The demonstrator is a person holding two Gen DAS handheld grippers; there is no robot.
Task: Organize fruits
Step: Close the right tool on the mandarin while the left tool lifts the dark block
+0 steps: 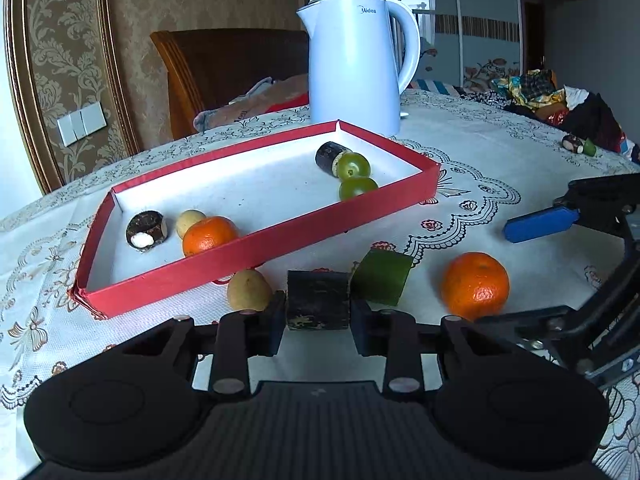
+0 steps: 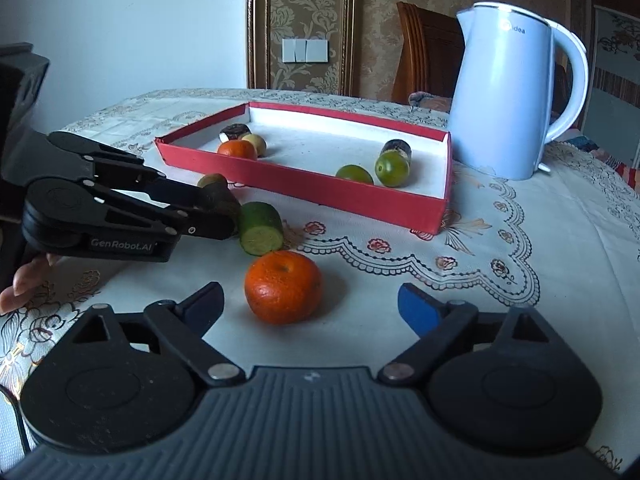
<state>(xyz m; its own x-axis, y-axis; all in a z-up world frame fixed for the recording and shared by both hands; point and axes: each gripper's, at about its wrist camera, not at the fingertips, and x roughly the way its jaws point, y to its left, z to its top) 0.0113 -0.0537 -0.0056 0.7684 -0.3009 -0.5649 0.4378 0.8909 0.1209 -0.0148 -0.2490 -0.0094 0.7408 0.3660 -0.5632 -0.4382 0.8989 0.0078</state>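
Observation:
My left gripper (image 1: 318, 314) is shut on a dark cylindrical piece (image 1: 318, 298) on the tablecloth, just in front of the red tray (image 1: 256, 246). It also shows in the right wrist view (image 2: 218, 210). A green cylinder piece (image 1: 380, 278), a yellow-brown fruit (image 1: 249, 290) and an orange (image 1: 475, 285) lie beside it. My right gripper (image 2: 310, 308) is open, its fingers on either side of the orange (image 2: 283, 286), just short of it. The tray (image 2: 304, 188) holds an orange (image 1: 209, 235), two green fruits (image 1: 353, 166), two dark pieces and a small yellow fruit.
A white electric kettle (image 1: 356, 60) stands behind the tray. A wooden chair (image 1: 224, 64) is beyond the table edge. Clothes (image 1: 536, 92) are piled at the far right, with a small dark piece (image 1: 574, 144) near them.

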